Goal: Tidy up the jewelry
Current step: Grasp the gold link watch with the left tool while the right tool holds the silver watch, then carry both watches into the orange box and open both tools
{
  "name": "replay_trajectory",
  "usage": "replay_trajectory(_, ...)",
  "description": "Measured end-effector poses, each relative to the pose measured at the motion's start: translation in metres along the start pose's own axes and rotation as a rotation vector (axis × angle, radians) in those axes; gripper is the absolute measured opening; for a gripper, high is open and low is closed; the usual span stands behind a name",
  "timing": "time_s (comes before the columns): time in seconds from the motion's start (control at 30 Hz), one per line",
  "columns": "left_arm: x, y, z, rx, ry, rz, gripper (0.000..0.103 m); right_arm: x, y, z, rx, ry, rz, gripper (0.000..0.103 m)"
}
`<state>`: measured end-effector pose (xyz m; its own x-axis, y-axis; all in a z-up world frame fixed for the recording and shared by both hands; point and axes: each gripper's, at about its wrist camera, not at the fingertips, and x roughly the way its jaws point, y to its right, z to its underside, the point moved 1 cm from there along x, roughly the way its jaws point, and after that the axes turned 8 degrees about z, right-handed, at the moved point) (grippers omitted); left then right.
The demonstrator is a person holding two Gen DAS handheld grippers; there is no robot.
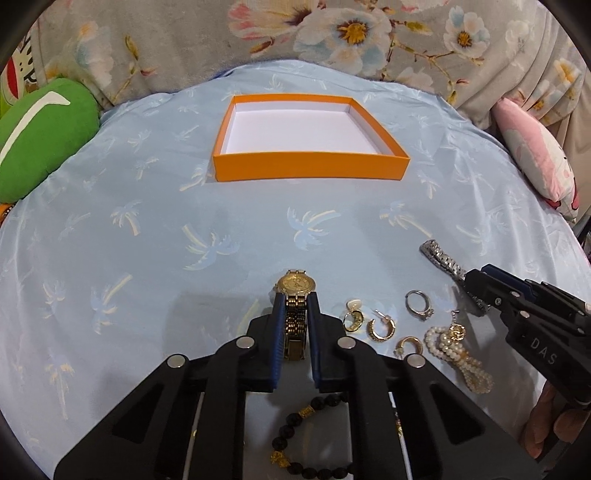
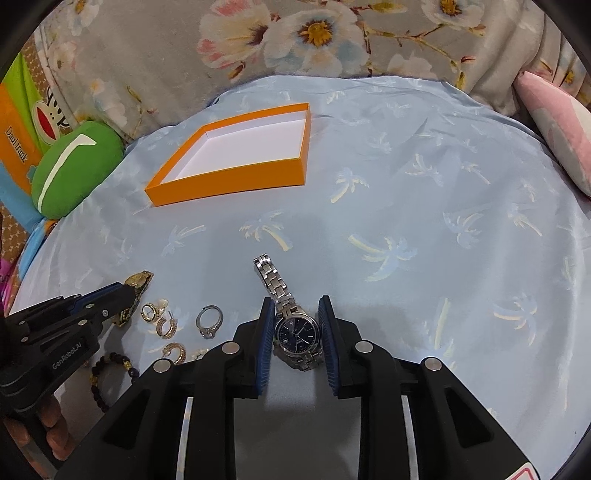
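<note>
An empty orange box [image 1: 310, 168] with a white inside [image 2: 225, 182] sits far back on the blue cloth. My left gripper [image 1: 295, 299] is shut on the band of a gold watch [image 1: 295, 286]. My right gripper [image 2: 296, 308] straddles a silver watch with a dark dial [image 2: 295, 334]; the pads stand close beside its case with small gaps. Between the watches lie a silver ring [image 1: 419, 302], three gold hoop earrings [image 1: 380, 328] and a pearl bracelet [image 1: 458, 354]. A black bead bracelet [image 1: 295, 435] lies under my left gripper.
A green plush cushion [image 1: 44, 140] lies at the left edge of the cloth and a pink cushion [image 1: 535, 155] at the right. A floral fabric [image 1: 295, 33] rises behind the box. The palm-print blue cloth [image 1: 184, 240] covers the surface.
</note>
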<state>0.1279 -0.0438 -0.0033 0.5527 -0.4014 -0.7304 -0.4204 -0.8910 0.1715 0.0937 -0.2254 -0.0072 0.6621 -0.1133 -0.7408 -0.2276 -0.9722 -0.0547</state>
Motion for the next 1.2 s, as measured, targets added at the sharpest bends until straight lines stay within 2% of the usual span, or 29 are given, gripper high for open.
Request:
replay_trajectory(0.4,-0.04,-0.002,-0.007,-0.022,0.057,0.037,0.011,-0.047,-0.002,-0.015,0.009,0.05,-0.029,0.023)
replay_trajectory(0.6,-0.052,-0.001,-0.033,0.003,0.081,0.05,0.011,-0.06,-0.003,-0.049,-0.016,0.096,-0.027,0.023)
replay_trajectory(0.67,-0.053,-0.001,-0.042,0.023,0.094,0.04,0.003,-0.059,-0.003,-0.064,-0.02,0.108,-0.022,0.023)
replay_trajectory(0.83,-0.049,0.0,-0.076,0.066,0.129,0.024,0.003,-0.059,-0.007,-0.096,-0.04,0.14,-0.002,0.023)
replay_trajectory(0.97,-0.045,0.004,-0.096,0.087,0.146,0.019,0.003,-0.058,-0.008,-0.108,-0.046,0.159,0.002,0.023)
replay_trajectory(1.13,-0.042,0.006,-0.088,0.078,0.116,0.045,0.005,-0.054,-0.001,-0.1,-0.039,0.14,0.005,0.023)
replay_trajectory(1.2,-0.038,0.006,-0.074,0.083,0.089,0.048,0.012,-0.049,0.005,-0.09,-0.027,0.122,0.002,0.023)
